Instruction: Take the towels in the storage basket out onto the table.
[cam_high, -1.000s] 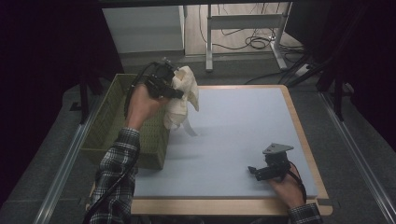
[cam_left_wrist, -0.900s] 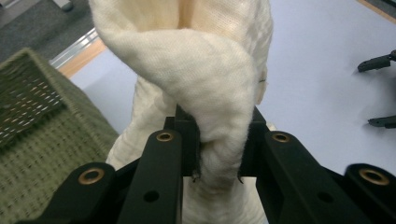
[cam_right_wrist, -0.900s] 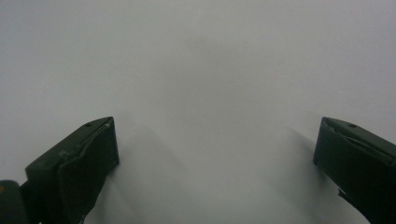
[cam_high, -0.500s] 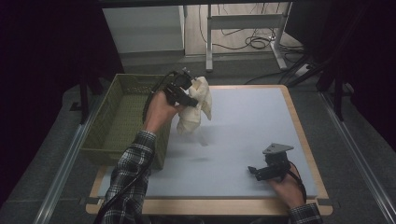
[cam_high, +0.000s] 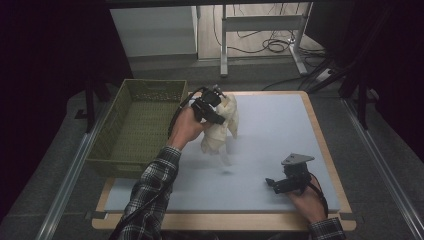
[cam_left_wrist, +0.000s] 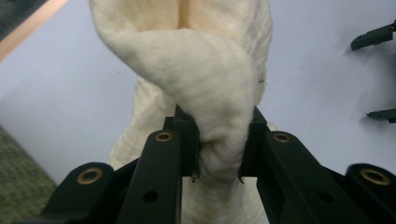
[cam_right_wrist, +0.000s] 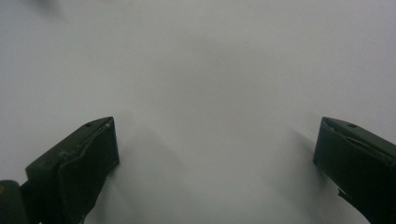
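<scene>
High view: you held the cream cloth (cam_high: 220, 125) above the mat (cam_high: 280, 130).
Your left gripper (cam_left_wrist: 219, 154) pinched its bunched fold to carry it; your right gripper (cam_right_wrist: 215, 154) rested wide, empty.

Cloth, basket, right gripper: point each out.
cream cloth (cam_left_wrist: 205, 60), left gripper view, on the bunched fold above the fingers.
green basket (cam_high: 134, 131), high view, on its mesh floor.
right gripper (cam_high: 271, 183), high view, between its fingertips.
</scene>
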